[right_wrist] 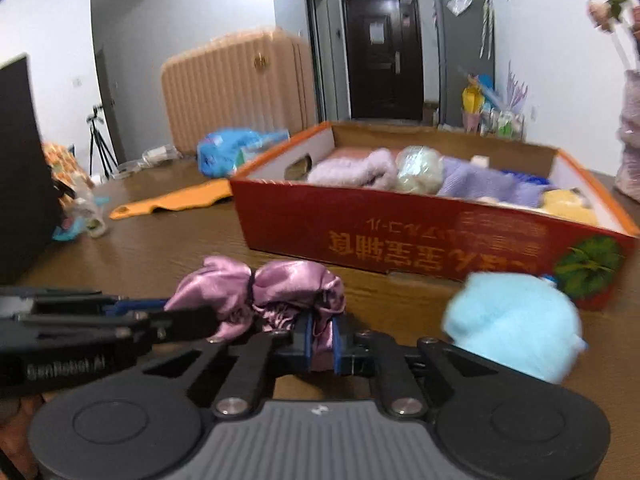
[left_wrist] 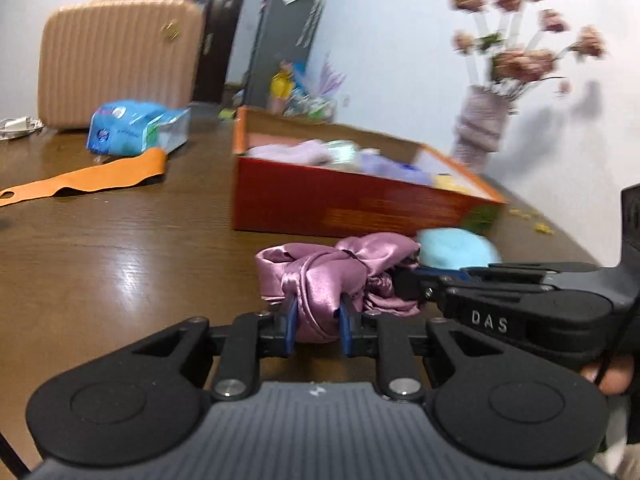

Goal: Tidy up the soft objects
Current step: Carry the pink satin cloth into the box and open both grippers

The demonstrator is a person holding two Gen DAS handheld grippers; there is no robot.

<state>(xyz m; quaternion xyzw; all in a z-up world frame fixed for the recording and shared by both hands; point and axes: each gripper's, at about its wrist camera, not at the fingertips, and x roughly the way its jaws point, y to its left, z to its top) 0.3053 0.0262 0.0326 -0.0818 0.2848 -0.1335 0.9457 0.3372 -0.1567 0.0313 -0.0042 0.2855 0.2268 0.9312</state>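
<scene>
A pink satin cloth [left_wrist: 320,276] [right_wrist: 280,280], bunched like a bow, lies on the brown table in front of a red cardboard box [left_wrist: 340,204] [right_wrist: 400,236]. My left gripper [left_wrist: 318,316] is shut on one end of it, its blue pads pinching the fabric. My right gripper [right_wrist: 323,336] is shut on the other end. Each gripper shows in the other's view: the right [left_wrist: 404,284] comes in from the right, the left [right_wrist: 200,320] from the left. A light blue fluffy ball [left_wrist: 456,250] [right_wrist: 512,324] sits beside the cloth near the box's corner. The box holds lilac towels and other soft items.
A peach suitcase [left_wrist: 116,56] stands at the back of the table, with a blue tissue pack [left_wrist: 132,128] and an orange strip [left_wrist: 92,180] in front of it. A vase of pink flowers [left_wrist: 484,124] stands to the right of the box. A black panel [right_wrist: 20,160] rises at the left.
</scene>
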